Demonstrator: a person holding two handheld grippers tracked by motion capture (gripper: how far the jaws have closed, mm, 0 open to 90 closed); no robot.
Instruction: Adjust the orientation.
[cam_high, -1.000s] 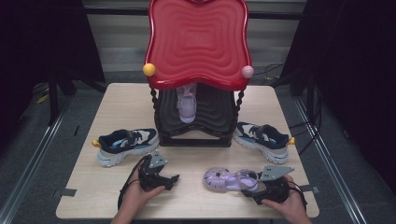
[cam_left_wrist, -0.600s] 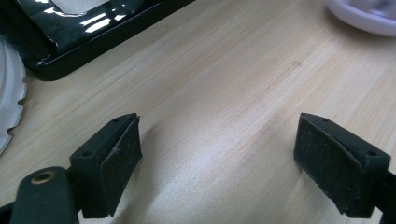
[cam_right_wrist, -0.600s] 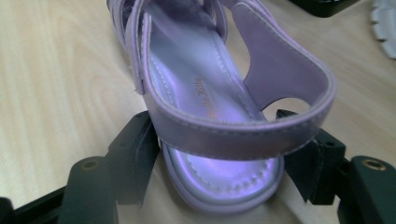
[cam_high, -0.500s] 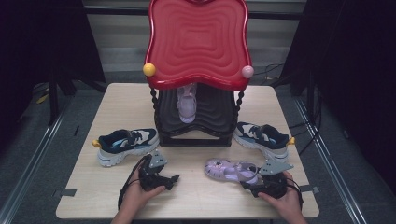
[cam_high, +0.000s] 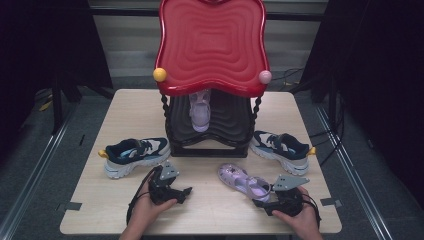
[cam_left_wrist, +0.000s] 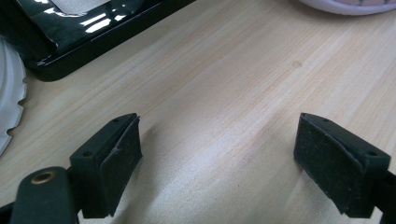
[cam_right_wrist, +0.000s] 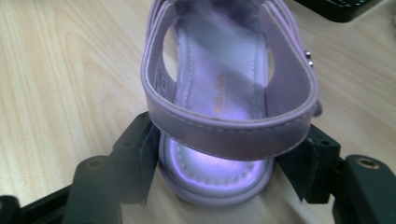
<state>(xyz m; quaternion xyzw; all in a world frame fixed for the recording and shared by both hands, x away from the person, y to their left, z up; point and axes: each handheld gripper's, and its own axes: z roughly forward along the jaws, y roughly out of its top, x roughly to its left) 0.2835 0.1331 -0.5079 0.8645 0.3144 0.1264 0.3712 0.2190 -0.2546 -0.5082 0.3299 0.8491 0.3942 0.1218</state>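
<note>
A wooden table (cam_high: 125, 115) filled the middle of the high view, with a red-topped black shoe rack (cam_high: 212, 45) at its upper centre. A lilac sandal (cam_high: 243, 180) lay lower right — the right gripper (cam_right_wrist: 215, 163) had just been closing, jaws flanking its heel. The left gripper (cam_left_wrist: 217, 158), lower left, stood wide and empty.

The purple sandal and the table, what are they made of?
The purple sandal looks like soft, shiny faux leather or plastic: its straps gleam, and stitching runs along their edges and the insole. The table looks like pale wood or a wood-look board with a matte finish: fine grain lines streak across it. Neither can be told for sure.
</note>
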